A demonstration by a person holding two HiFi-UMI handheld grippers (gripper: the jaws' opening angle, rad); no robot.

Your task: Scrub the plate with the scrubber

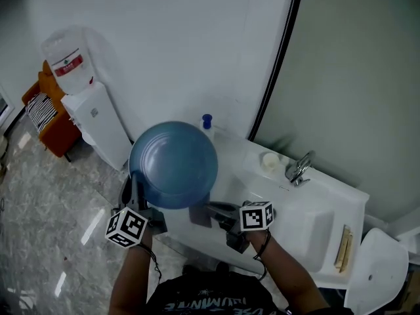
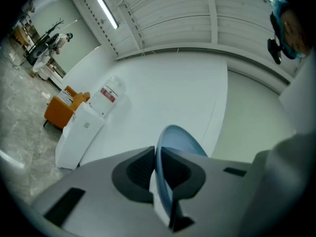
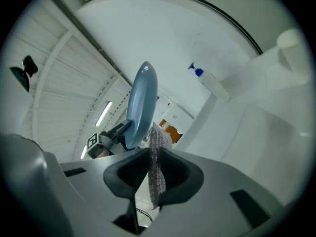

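While the round blue plate (image 1: 174,165) hangs in the air over the left end of the white washbasin counter (image 1: 289,205), resting on nothing, the left gripper (image 1: 134,188) alone carries it. In the left gripper view that gripper's (image 2: 158,174) jaws are clamped together on the plate's (image 2: 178,138) rim, at its lower left in the head view. The right gripper (image 1: 211,210) points in from the right, and its jaws are closed on a thin grey mesh scrubber pad (image 3: 158,174) that stands on edge between them.

What the next stroke turns on is that the plate lies up and to the left of the scrubber pad (image 1: 200,215). From the right gripper (image 3: 154,176) the plate (image 3: 140,105) shows nearly edge-on, upright, its lower rim just beside the pad's top corner. Whether they touch I cannot tell. The plate's hollow face is turned toward the person, so the right hand looks the one to bring the pad up across it.
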